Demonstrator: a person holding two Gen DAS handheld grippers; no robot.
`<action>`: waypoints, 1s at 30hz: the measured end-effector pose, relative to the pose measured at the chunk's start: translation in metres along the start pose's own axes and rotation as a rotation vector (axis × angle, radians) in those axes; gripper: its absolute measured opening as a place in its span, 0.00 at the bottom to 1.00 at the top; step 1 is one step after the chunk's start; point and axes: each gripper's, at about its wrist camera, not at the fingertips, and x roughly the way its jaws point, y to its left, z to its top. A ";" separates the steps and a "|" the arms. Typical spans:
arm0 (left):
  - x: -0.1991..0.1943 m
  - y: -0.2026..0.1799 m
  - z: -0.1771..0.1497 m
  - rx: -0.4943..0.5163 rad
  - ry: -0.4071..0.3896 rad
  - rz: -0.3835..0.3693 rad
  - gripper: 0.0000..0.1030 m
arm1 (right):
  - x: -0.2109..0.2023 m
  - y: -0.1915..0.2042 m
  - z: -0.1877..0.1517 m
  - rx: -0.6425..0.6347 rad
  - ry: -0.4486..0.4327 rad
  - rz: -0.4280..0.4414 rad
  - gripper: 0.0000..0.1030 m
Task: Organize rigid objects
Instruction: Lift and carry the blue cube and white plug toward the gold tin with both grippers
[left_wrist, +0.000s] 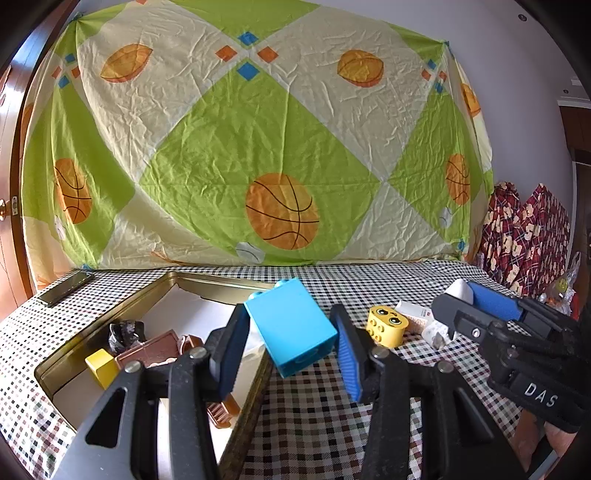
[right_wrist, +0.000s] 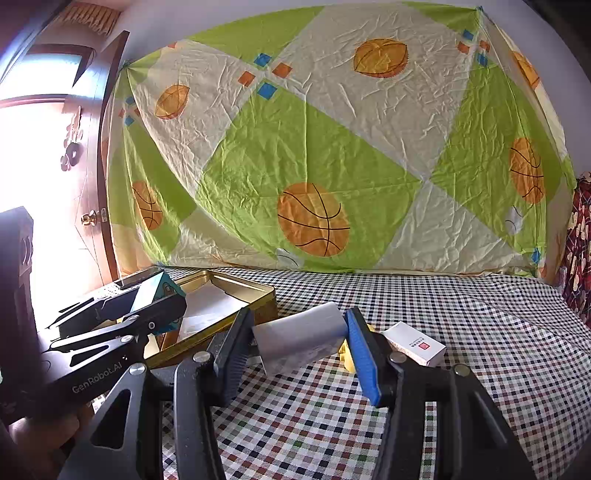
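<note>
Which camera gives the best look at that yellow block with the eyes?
The left wrist view: the yellow block with eyes sits unobstructed on the checked cloth. In the right wrist view only a yellow sliver peeks from behind the held grey piece.

You have a light-blue toy brick (left_wrist: 291, 326) held tilted off the checked table (left_wrist: 321, 417), at the right edge of the gold tin (left_wrist: 110, 314), which holds a yellow cube (left_wrist: 101, 365) and brown pieces (left_wrist: 155, 349). A white block (right_wrist: 301, 338) is lifted too. On the cloth lie a yellow round brick with eyes (left_wrist: 386, 325) and a small white box (right_wrist: 413, 343).
</note>
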 end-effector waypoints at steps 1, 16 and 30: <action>-0.001 0.000 0.000 0.001 -0.002 0.000 0.44 | 0.000 0.001 0.000 -0.002 -0.001 0.002 0.52; -0.010 0.012 0.000 -0.022 -0.023 0.012 0.44 | 0.000 0.016 -0.001 -0.014 -0.007 0.039 0.52; -0.014 0.025 0.000 -0.039 -0.033 0.031 0.44 | 0.004 0.031 -0.001 -0.025 -0.004 0.073 0.52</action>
